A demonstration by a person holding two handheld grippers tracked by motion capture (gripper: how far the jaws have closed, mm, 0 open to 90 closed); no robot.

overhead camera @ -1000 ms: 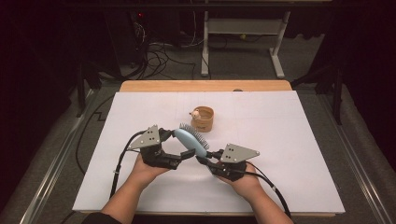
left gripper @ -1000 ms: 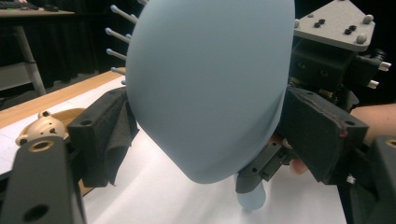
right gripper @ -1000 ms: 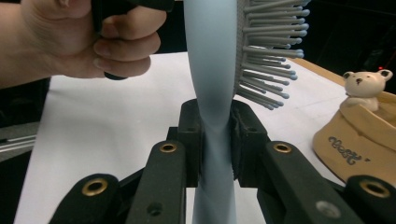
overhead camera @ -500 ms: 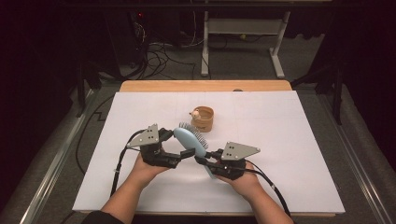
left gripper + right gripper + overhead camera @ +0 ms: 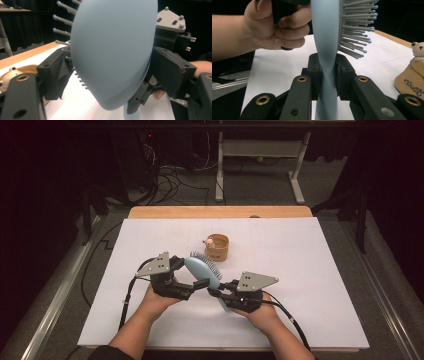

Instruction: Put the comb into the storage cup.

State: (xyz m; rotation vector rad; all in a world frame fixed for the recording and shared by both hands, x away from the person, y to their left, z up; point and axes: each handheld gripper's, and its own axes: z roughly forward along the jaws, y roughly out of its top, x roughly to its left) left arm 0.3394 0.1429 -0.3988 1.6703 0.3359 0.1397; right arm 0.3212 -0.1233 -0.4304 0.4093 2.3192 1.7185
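A light blue hairbrush (image 5: 202, 269) with grey bristles hangs above the white table sheet (image 5: 310, 270), held from both sides. My right gripper (image 5: 216, 293) is shut on its handle (image 5: 325, 82), which stands upright between the pads in the right gripper view. My left gripper (image 5: 192, 273) has the oval head (image 5: 112, 50) between its jaws. Those jaws have just opened a little, and the pads still touch the head's edges. Behind the head in the left gripper view I see the right gripper (image 5: 172, 27).
A tan cup with a small bear figure (image 5: 217, 247) stands on the sheet just beyond the brush, near its bristles. A wooden table edge (image 5: 220, 212) runs along the back. Cables and a desk frame (image 5: 260, 165) lie on the floor behind.
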